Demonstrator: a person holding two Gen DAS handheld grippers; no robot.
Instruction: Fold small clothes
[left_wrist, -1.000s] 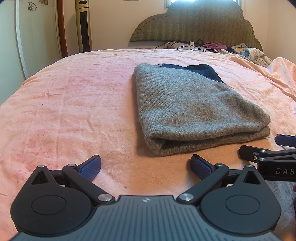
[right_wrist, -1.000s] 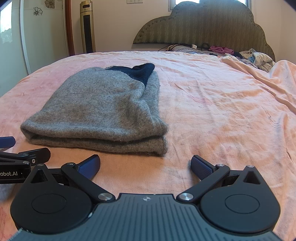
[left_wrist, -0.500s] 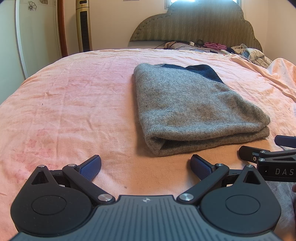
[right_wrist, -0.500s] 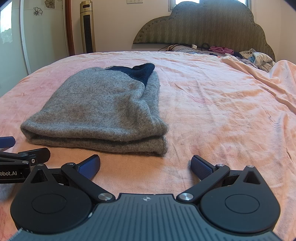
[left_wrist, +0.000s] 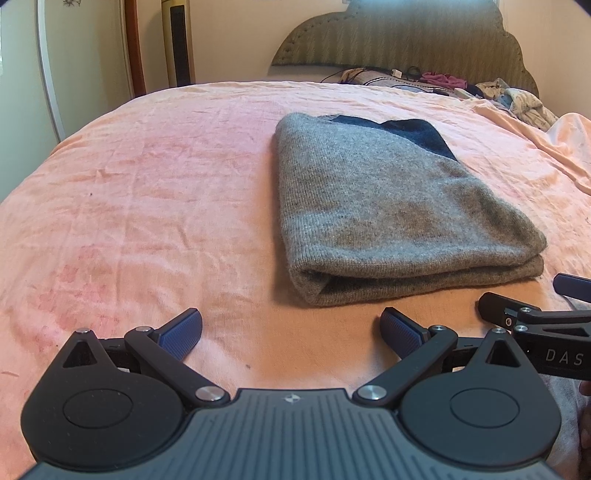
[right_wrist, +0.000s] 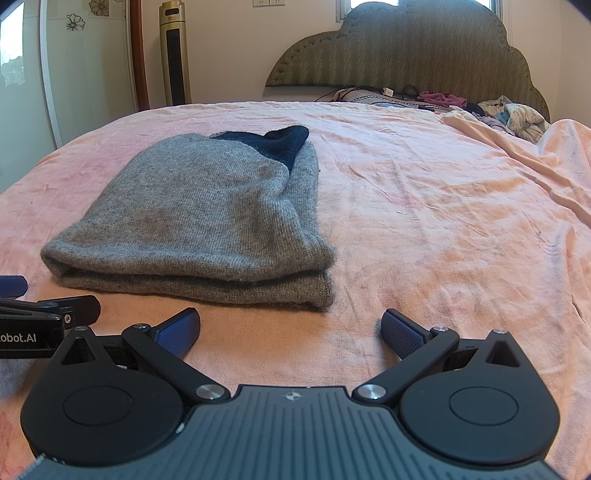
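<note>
A grey knit garment (left_wrist: 391, 206) with a dark blue part at its far end lies folded on the pink bed sheet (left_wrist: 147, 192). It also shows in the right wrist view (right_wrist: 207, 218). My left gripper (left_wrist: 291, 328) is open and empty, just in front of the garment's near left corner. My right gripper (right_wrist: 291, 328) is open and empty, in front of the garment's near right corner. Each gripper shows at the edge of the other's view: the right one (left_wrist: 535, 314) and the left one (right_wrist: 48, 314).
A padded headboard (right_wrist: 402, 48) stands at the far end of the bed. Loose clothes and cables (right_wrist: 491, 107) lie piled below it at the right. A tower heater (right_wrist: 175, 51) stands by the wall. A sheet ridge (right_wrist: 517, 147) runs along the right side.
</note>
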